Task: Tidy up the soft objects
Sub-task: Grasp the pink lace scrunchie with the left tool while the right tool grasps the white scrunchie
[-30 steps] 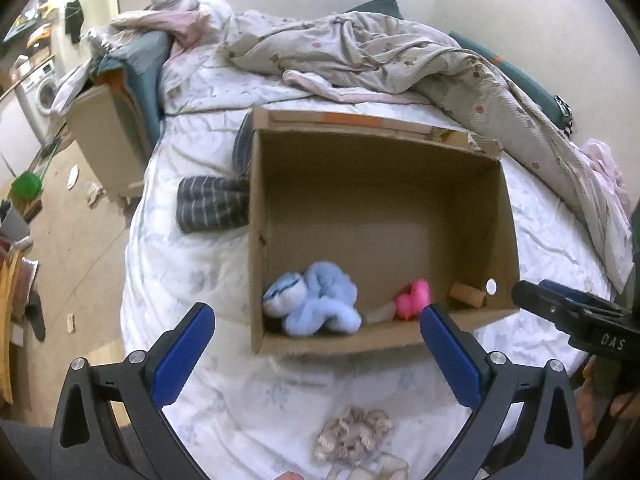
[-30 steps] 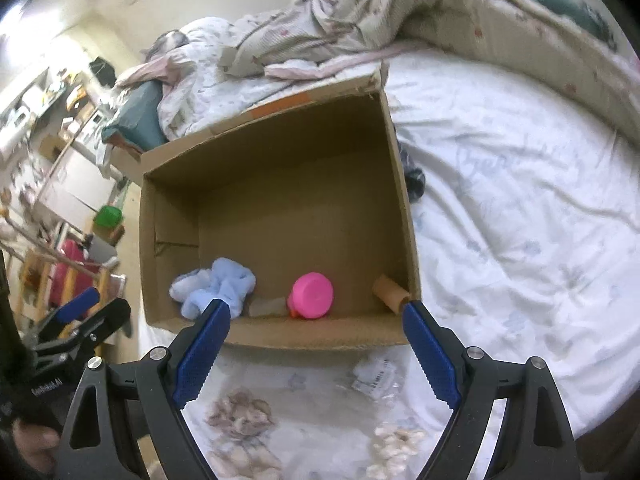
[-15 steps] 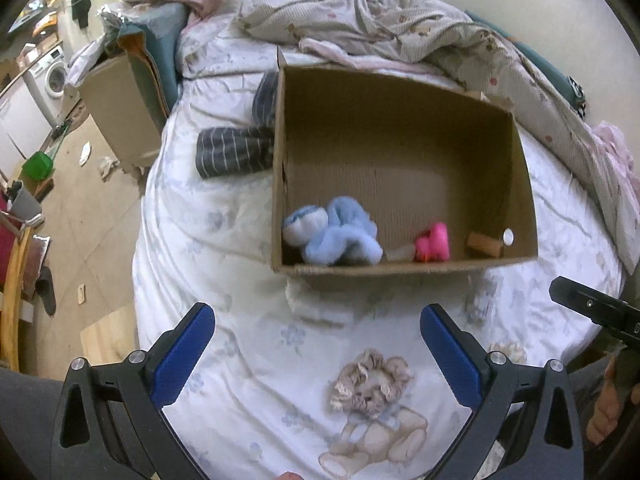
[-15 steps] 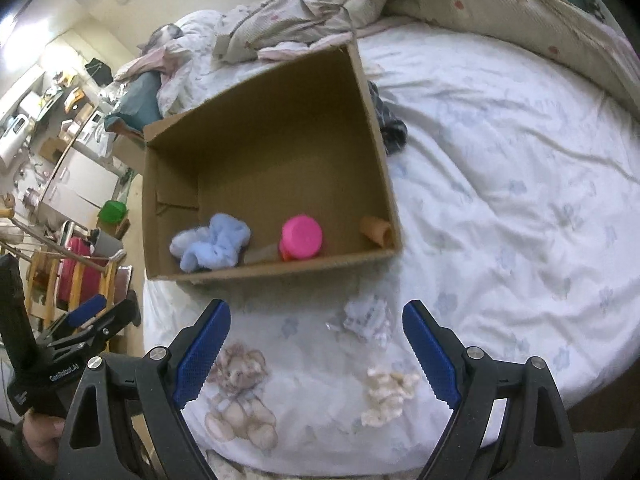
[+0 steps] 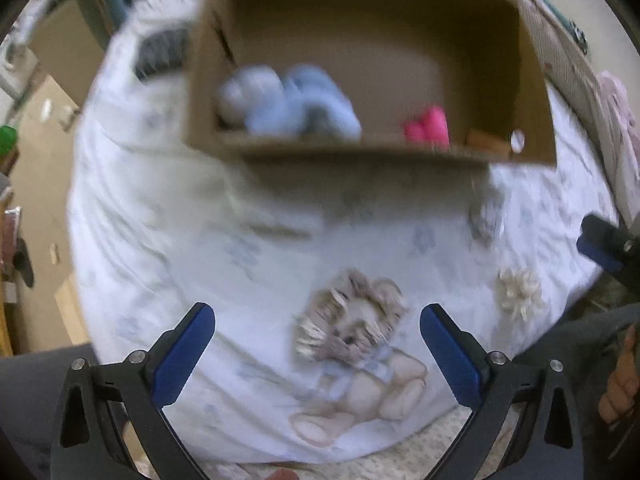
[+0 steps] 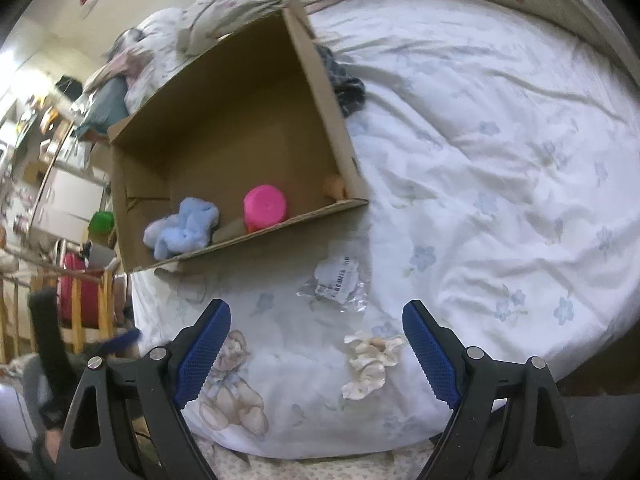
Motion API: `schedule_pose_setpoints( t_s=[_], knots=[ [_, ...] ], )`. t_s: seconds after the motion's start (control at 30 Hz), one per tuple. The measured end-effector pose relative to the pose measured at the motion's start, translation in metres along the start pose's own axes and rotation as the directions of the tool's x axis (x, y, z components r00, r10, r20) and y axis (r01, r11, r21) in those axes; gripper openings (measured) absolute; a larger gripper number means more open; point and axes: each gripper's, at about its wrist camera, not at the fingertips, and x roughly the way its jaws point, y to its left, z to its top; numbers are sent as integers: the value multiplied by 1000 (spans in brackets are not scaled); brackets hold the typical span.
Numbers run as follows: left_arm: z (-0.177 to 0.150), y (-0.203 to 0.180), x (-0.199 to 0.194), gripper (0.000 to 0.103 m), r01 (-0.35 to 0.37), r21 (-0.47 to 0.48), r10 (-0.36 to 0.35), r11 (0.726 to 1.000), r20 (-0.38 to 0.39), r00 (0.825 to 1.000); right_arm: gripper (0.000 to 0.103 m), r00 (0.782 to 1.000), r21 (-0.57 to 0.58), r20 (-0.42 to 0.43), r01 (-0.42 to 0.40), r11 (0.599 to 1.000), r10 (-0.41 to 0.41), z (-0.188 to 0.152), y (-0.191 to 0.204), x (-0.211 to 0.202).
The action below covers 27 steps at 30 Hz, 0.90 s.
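L gripper (image 5: pixel 317 346): jaws apart, empty. Bear (image 5: pixel 360 364) lies on the sheet directly ahead, between the blue pads, head toward the box (image 5: pixel 532 92), legs toward the camera, so long axis runs along the approach line. R gripper (image 6: pixel 317 340): jaws apart, empty; scrunchie (image 6: pixel 370 360) sits just inside its right pad, bear off to its left. Judgement: L nearer the bear, R nearer the scrunchie. L view blurred.

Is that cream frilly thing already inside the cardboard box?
No, the cream frilly thing lies on the bedsheet, outside the cardboard box.
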Motion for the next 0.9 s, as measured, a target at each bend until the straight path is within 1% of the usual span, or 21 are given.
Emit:
schedule_pose_setpoints(
  t_s=[0.13, 0.17, 0.23, 0.27, 0.33, 0.4, 0.43, 0.5, 0.57, 0.63, 0.67, 0.77, 0.83, 0.9],
  knots=[
    [1, -6, 29, 102, 37, -32, -40, 999, -79, 996, 93, 1000, 27, -18, -3, 1000, 4, 0, -7, 3],
    [1, -9, 33, 102, 44, -34, -46, 998, -91, 995, 93, 1000, 30, -19, -3, 1000, 3, 0, -7, 3],
    [3, -16, 38, 102, 49, -19, -50, 999, -90, 995, 93, 1000, 36, -19, -1, 999, 2, 1, -10, 3],
    [3, -22, 39, 102, 32, 5, -32, 999, -86, 996, 93, 1000, 38, -19, 0, 999, 1, 1, -11, 3],
    [1, -33, 45, 100, -39, 74, 44, 997, -72, 996, 93, 1000, 45, -21, 5, 999, -4, 1, -13, 2],
    [-2, -37, 54, 85, -86, 103, 94, 991, -77, 993, 93, 1000, 46, -24, 15, 999, -14, 1, -15, 3],
    [-3, -37, 57, 72, -94, 102, 103, 990, -84, 991, 93, 1000, 44, -24, 19, 999, -18, 2, -15, 3],
    [-3, -34, 56, 62, -98, 94, 105, 991, -72, 992, 93, 999, 43, -27, 20, 999, -19, 3, -15, 4],
    [-1, -30, 51, 33, -106, 86, 111, 991, -59, 992, 93, 999, 43, -28, 22, 999, -21, 4, -15, 5],
    [0, -23, 48, 17, -111, 64, 115, 992, -57, 992, 93, 999, 49, -31, 18, 999, -17, 5, -16, 6],
    [1, -17, 47, 15, -110, 44, 112, 993, -62, 992, 93, 999, 53, -36, 19, 998, -17, 5, -17, 7],
    [3, 4, 40, 12, -94, -28, 92, 995, -70, 993, 93, 997, 62, -62, 55, 997, -51, 5, -21, 13],
    [5, 12, 28, 12, -54, -66, 51, 996, -48, 998, 93, 995, 76, -87, 63, 995, -56, 6, -25, 19],
    [4, 15, 10, 12, -21, -77, 20, 997, -5, 1000, 93, 992, 69, -109, 72, 995, -64, 5, -26, 24]
  ],
)
